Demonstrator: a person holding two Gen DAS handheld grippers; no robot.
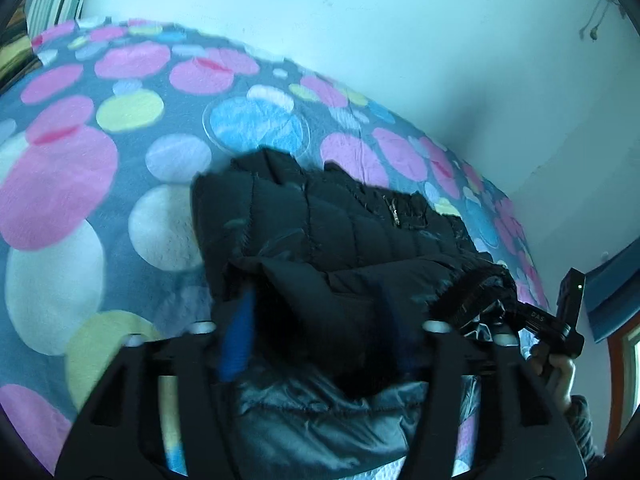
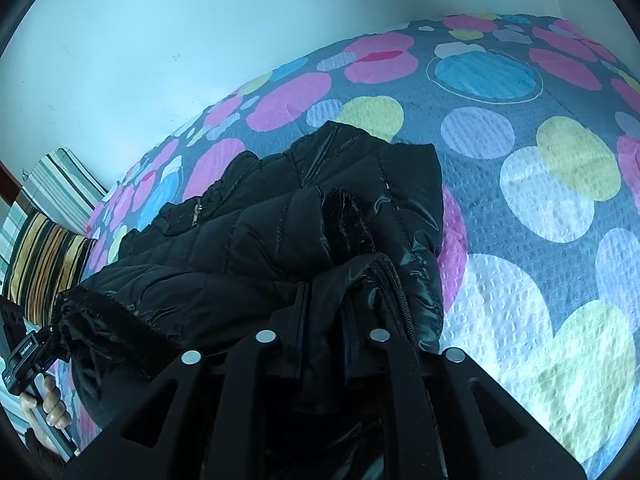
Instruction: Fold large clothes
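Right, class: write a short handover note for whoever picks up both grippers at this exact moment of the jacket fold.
Left hand-held gripper: jaws wide, jacket fabric lies between them but is not pinched.
Right hand-held gripper: jaws narrow, a fold of jacket by the zipper between them; grip cannot be confirmed.
Jacket: bunched in a thick folded pile on the spotted blanket, fur trim at its near edge.
Done: folded over at least once.
Left: probably free both grippers, square and flatten the bundle.
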